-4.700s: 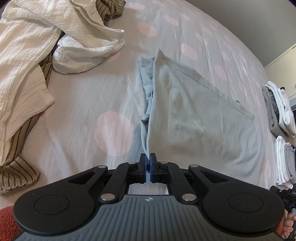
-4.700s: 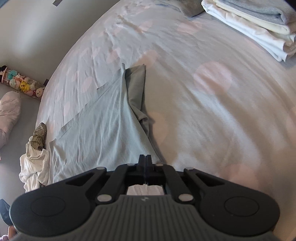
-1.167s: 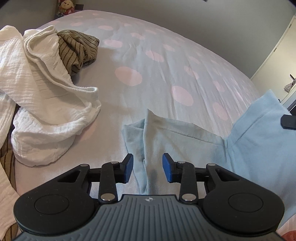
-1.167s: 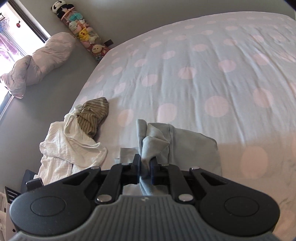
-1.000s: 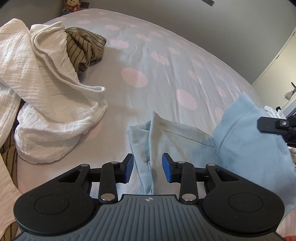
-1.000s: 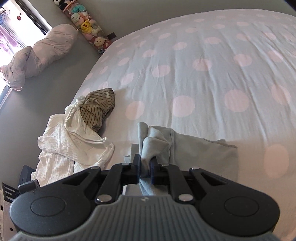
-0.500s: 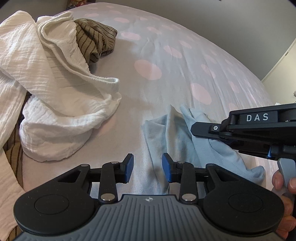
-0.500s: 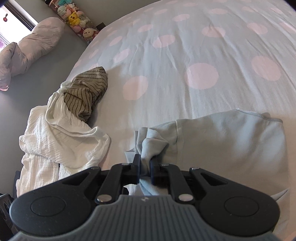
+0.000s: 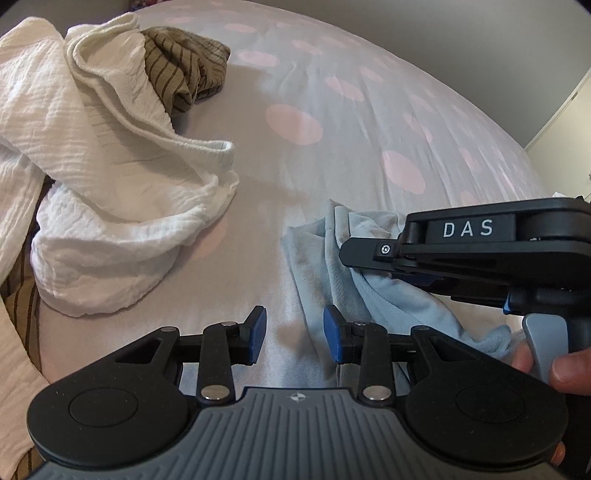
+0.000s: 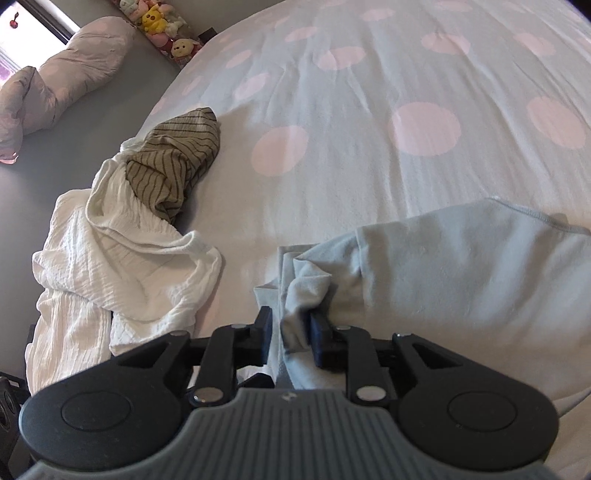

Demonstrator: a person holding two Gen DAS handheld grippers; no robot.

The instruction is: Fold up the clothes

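Bed: you're working on a pale sheet with pink dots (image 10: 424, 129) that covers the whole surface, with a grey floor and a row of soft toys (image 10: 162, 22) beyond its far edge.

Blue garment: the light blue top (image 10: 461, 280) lies on the sheet at your near right, folded over on itself, with one bunched corner pointing toward the other clothes.

Right gripper: your right gripper (image 10: 290, 334) has that bunched corner between its pads and its jaws are opening – the cloth sits in the gap, no longer pinched.

Left gripper: your left gripper (image 9: 293, 334) hangs with its blue pads apart over bare sheet, nothing between them, just beside the blue top's left edge.

Other clothes: a crinkled white garment (image 9: 103, 192) and a brown striped one (image 9: 181, 70) are heaped to the left, apart from the blue top and not yet folded.

Handling: the blue top looks light, soft and limp – it will probably sag and crease wherever it isn't supported, and slide easily on the sheet.

Where to hold: take it at corners or along a hemmed edge, one gripper at each end of the edge you mean to fold, so the layers stay together.

Watch for: a pinch that catches only the top layer would likely pull the fold open.
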